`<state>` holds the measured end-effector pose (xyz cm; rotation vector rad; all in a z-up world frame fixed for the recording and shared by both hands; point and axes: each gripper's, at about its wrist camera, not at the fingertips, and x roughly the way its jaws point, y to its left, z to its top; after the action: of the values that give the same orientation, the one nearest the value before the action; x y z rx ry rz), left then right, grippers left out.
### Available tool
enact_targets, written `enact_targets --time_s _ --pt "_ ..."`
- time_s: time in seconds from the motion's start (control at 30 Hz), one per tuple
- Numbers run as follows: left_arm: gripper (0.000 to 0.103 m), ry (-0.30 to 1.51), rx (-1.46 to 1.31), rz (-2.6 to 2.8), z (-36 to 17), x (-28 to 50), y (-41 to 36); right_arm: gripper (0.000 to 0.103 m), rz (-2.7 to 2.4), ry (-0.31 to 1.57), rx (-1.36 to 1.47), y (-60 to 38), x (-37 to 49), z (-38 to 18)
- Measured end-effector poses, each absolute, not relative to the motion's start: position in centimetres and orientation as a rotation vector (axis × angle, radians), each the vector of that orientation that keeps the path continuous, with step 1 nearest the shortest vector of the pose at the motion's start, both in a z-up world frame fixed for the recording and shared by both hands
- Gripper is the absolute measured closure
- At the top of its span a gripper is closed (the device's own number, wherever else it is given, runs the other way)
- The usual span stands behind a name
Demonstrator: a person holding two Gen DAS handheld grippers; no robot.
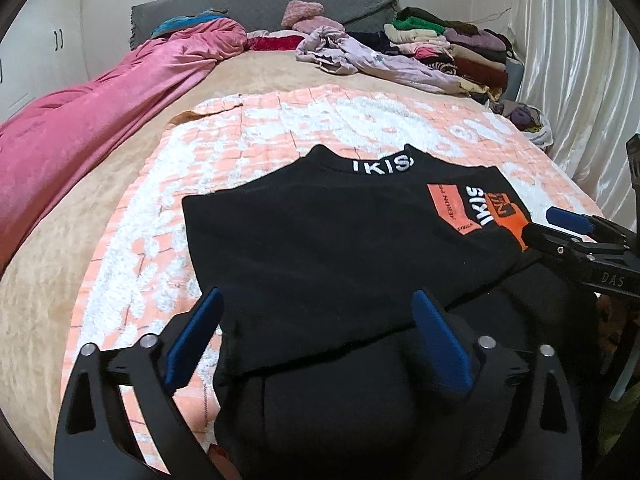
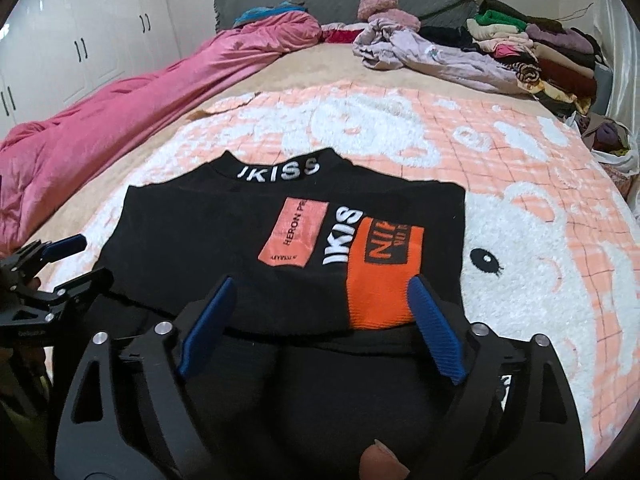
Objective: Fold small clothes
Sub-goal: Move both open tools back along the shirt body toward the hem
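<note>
1. Sweater (image 2: 224, 240): the black one lettered IKISS lies on the pink-and-white blanket (image 2: 520, 208) on the bed (image 1: 248, 72), its lower part folded up over the chest, collar away from me.
2. Left hand-held gripper (image 1: 316, 340) hangs over the fold's near-left edge, jaws spread wide, gripping nothing.
3. Right hand-held gripper (image 2: 320, 328) is over the orange patch (image 2: 384, 280), also wide open and empty.
4. Risk, as I judge it: the thick doubled layer could spring back, or a pad could snag the knit and drag the fold crooked.
5. Containers: I see none for sure; a white bag-like bundle (image 2: 616, 152) at the bed's far right edge seems to hold clothes, near the stacked clothes pile (image 2: 532, 52).
</note>
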<state>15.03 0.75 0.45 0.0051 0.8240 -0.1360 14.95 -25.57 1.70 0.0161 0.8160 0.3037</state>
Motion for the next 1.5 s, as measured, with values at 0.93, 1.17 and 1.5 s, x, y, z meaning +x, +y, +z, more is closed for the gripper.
enact_targets --time_s 0.93,1.17,1.5 --pt "0.005 0.741 0.027 -0.086 3.3 10.9 1.2 0.012 0.290 0.740 0.074 -28.4 10.4 3.7" --pt "0.005 0.754 0.025 -0.075 3.2 9.0 1.7 0.012 0.283 0.751 0.091 -29.7 8.5 3.2" --pt "0.005 0.788 -0.004 -0.027 2.6 6.6 3.9 0.012 0.259 0.786 0.104 -31.2 6.6 2.1"
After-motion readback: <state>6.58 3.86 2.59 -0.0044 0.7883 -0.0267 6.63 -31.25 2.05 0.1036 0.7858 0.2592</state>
